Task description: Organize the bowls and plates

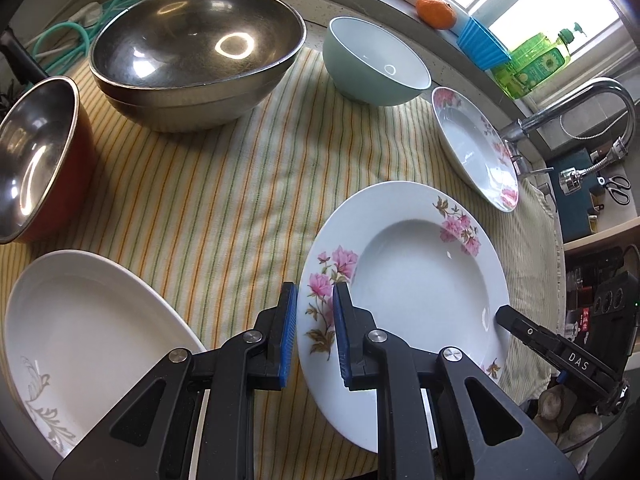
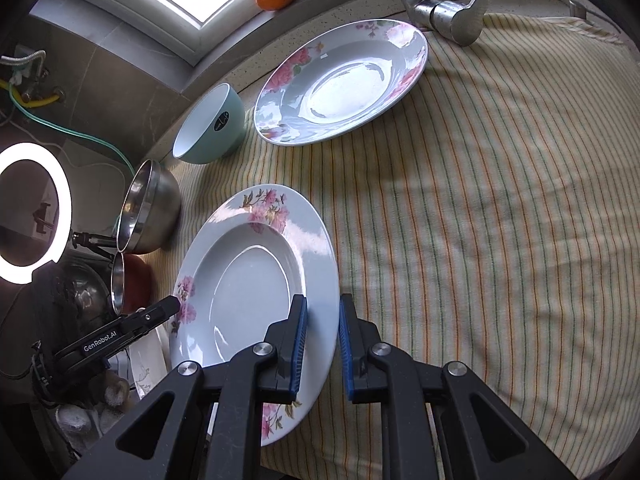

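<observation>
Floral-rimmed white deep plate (image 1: 416,280), gripped on opposite rims by both grippers above the striped cloth (image 1: 224,208).

Left gripper (image 1: 315,328) pinches its near-left rim; right gripper (image 2: 323,344) clamps the opposite rim, both narrowed onto the thin edge, probably to keep the plate balanced. It sits over the cloth's near edge, between a plain white oval plate (image 1: 88,328) at the near-left corner and a matching floral plate (image 1: 476,148) by the tap (image 1: 568,108). That twin looks like the natural stacking spot. Steel bowl (image 1: 196,48), red-sided bowl (image 1: 36,156) and mint bowl (image 1: 376,64) line the far edge.
</observation>
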Demonstrator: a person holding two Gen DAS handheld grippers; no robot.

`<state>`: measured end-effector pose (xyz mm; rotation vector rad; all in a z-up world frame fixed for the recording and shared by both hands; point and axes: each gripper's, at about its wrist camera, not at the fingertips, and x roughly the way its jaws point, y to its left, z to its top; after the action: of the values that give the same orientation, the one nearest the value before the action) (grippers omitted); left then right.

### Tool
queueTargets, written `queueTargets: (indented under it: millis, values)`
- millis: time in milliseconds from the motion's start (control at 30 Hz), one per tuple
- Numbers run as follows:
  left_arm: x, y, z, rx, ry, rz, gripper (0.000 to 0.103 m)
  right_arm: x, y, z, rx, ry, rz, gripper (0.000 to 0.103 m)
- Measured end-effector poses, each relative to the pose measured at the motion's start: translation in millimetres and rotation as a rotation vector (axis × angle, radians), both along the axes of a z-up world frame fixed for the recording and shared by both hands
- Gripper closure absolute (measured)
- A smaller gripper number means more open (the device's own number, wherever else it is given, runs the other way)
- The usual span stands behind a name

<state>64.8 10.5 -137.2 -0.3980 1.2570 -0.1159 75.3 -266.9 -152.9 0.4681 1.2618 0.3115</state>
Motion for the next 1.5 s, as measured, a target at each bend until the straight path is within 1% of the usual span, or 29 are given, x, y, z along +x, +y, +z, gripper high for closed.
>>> queueTargets:
  millis: [300,700,1500]
  values:
    - [-5,-5,1,0.002,-0.001,-0.007,0.087,-12,-8,-3,0.006,0.012,-0.019,0.089]
    - [-13,-6,-2,-0.001,0.003,-0.006,0.087,-23,-6,-6,0.01,0.027,-0.027,0.089]
    - [-18,-10,-9,0.014,0.024,-0.016,0.087,-33,-1,-8,0.0,0.037,-0.021,0.088]
